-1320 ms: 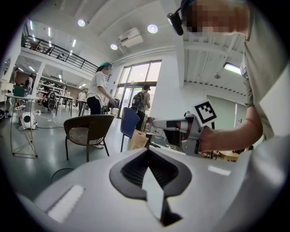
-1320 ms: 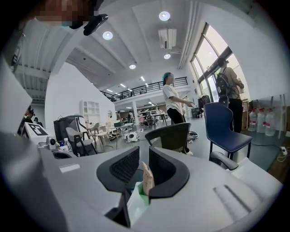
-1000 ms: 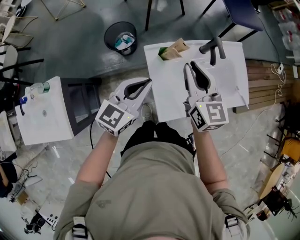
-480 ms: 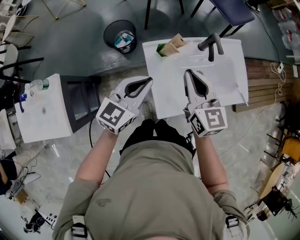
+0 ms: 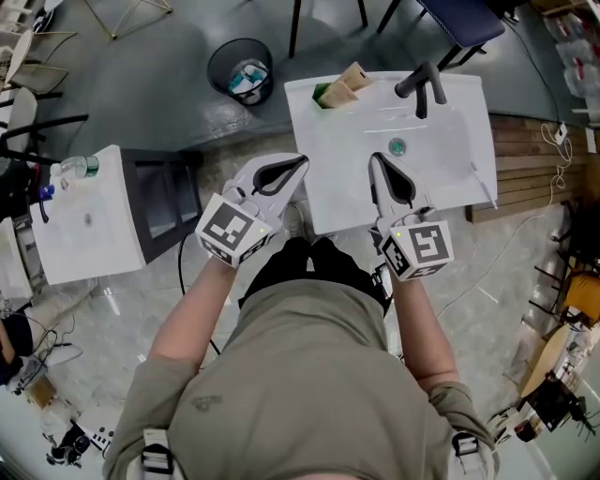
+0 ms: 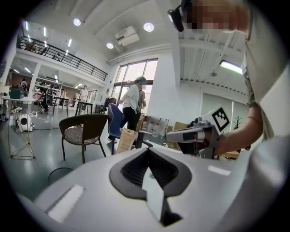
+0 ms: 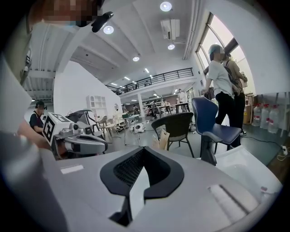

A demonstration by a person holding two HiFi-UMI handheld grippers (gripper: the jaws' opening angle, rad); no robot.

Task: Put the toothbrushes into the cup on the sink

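A white sink (image 5: 337,187) fills the upper middle of the head view, with a dark faucet (image 5: 421,86) at its far rim and a drain (image 5: 397,146). Two tan box-like holders (image 5: 349,86) and a green item stand at its far left corner. A thin white stick (image 5: 482,186), perhaps a toothbrush, lies on the right rim. My left gripper (image 5: 302,159) hangs shut and empty just off the sink's near left edge. My right gripper (image 5: 373,157) is shut and empty over the near part of the basin. Each gripper view shows closed jaws with nothing between them.
A black waste bin (image 5: 242,73) stands on the floor beyond the sink. A white cabinet (image 5: 94,234) with a bottle (image 5: 80,174) is at the left. A blue chair (image 5: 469,19) sits behind the faucet, and wooden planks (image 5: 525,159) lie at the right. People stand far off (image 6: 132,102).
Both grippers have drawn back a little toward the sink's near edge, which uncovers the drain. Their jaws have stayed shut and empty.
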